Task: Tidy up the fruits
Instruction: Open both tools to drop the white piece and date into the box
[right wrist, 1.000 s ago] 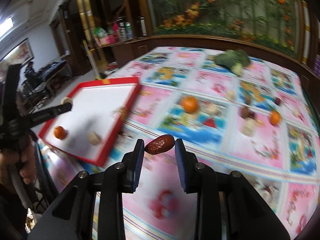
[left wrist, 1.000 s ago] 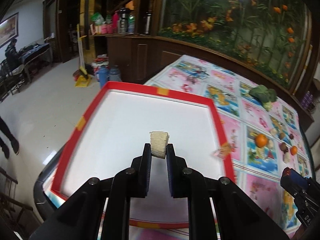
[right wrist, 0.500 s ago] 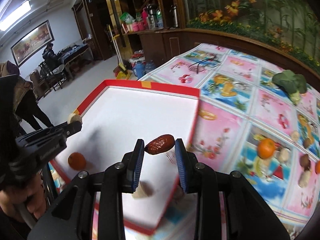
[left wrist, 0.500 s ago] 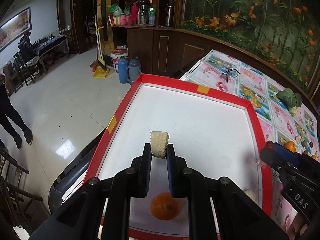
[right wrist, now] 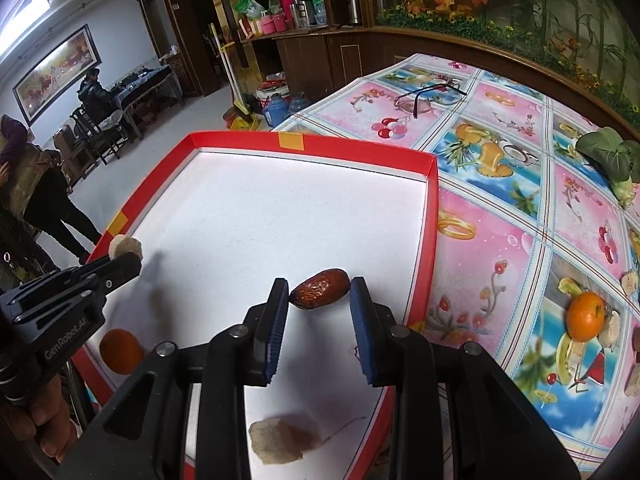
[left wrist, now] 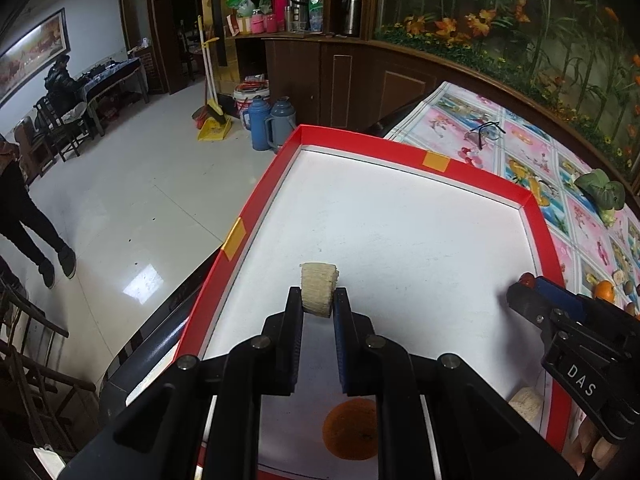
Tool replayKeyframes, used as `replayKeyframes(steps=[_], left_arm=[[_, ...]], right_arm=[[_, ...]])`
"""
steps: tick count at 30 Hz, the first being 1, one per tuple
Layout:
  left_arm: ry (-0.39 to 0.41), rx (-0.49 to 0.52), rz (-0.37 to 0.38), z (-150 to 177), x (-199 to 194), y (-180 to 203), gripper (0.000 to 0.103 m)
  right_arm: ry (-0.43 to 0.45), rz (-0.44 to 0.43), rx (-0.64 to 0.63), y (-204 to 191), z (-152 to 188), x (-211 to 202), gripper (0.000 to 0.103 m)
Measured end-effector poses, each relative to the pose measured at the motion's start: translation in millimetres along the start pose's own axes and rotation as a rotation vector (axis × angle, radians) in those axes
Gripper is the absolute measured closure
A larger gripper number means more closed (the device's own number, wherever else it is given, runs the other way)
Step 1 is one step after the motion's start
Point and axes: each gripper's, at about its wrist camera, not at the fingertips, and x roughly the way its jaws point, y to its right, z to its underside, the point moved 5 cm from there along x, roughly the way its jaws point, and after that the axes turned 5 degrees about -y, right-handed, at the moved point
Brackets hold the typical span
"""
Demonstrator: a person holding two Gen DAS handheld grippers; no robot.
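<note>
While both tools hang over the shallow red-rimmed tray with the white floor [right wrist: 280, 208], the relation that matters is height above that floor: each held piece sits straight ahead of its tool, with bare white tray beneath it.

The right tool [right wrist: 319, 294] pinches a wrinkled, dark red-brown dried date [right wrist: 320, 289]. Its long axis runs crosswise, tip to tip between the blue-padded fingers [right wrist: 362, 332], so the pads bear on its two ends. It sits over the right half of the tray, near the right rim, and appears clear of the floor, though I cannot be sure.

The left tool [left wrist: 318, 300] is pressed onto a pale beige, fibrous chunk of cut fruit [left wrist: 318, 288], held upright, its top standing above the fingertips. It hovers nearer the tray's left rim.

Already lying in the tray are a small round orange [right wrist: 121, 350] at the near left and a tan, flat, irregular slice [right wrist: 276, 440] near the front edge. More fruit waits on the bench's pink picture-print cloth [right wrist: 500, 184], including another orange [right wrist: 585, 317], well apart to the right; the right tool is the nearer one to those.
</note>
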Motion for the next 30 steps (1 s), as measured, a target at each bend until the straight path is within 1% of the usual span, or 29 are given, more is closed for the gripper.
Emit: replayKeyframes(steps=[2,4,5,6,8,9,10,11,12,14,16,18,20,23,24,26,30], left_arm=[[-0.004,0.003,-0.008,0,1,0,0.089],[-0.014,0.000,-0.019,1,3,-1,0.082],[-0.014,-0.001,-0.026,1,3,-1,0.076],[-0.013,-0.003,-0.035,2,2,-2,0.066],[-0.006,-0.008,-0.049,3,0,-4,0.057],[-0.001,-0.007,-0.054,3,-2,-4,0.057],[0.001,-0.004,-0.056,4,-3,-5,0.056],[0.000,-0.002,-0.056,4,-4,-4,0.053],[0.001,-0.003,-0.056,4,-5,-5,0.049],[0.008,-0.006,-0.061,5,-7,-5,0.045],[0.015,-0.003,-0.061,5,-9,-4,0.041],[0.020,0.001,-0.069,6,-13,-2,0.034],[0.027,0.007,-0.077,8,-17,-1,0.033],[0.042,0.003,-0.063,11,-26,2,0.032],[0.052,-0.002,-0.053,12,-29,3,0.032],[0.074,-0.009,-0.035,14,-35,9,0.030],[0.122,0.014,0.027,21,-49,37,0.030]], right_arm=[[-0.005,0.007,0.010,3,0,3,0.069],[-0.014,0.009,0.018,5,1,6,0.069],[-0.019,0.009,0.020,5,2,7,0.069],[-0.024,0.010,0.022,5,2,8,0.069],[-0.025,0.013,0.016,5,3,7,0.069],[-0.024,0.016,0.015,5,3,7,0.068],[-0.023,0.017,0.015,5,3,6,0.065],[-0.018,0.014,0.016,6,3,4,0.056],[-0.009,0.011,0.016,6,3,2,0.055],[0.001,0.006,0.019,8,3,-5,0.054],[0.027,0.002,0.022,10,4,-16,0.048],[0.047,-0.005,0.026,14,7,-28,0.046],[0.066,-0.007,0.032,21,11,-40,0.040],[0.095,0.016,0.050,39,26,-62,0.025],[0.102,0.027,0.061,48,33,-69,0.022],[0.105,0.044,0.091,64,46,-79,0.022],[0.120,0.083,0.183,110,85,-106,0.021]])
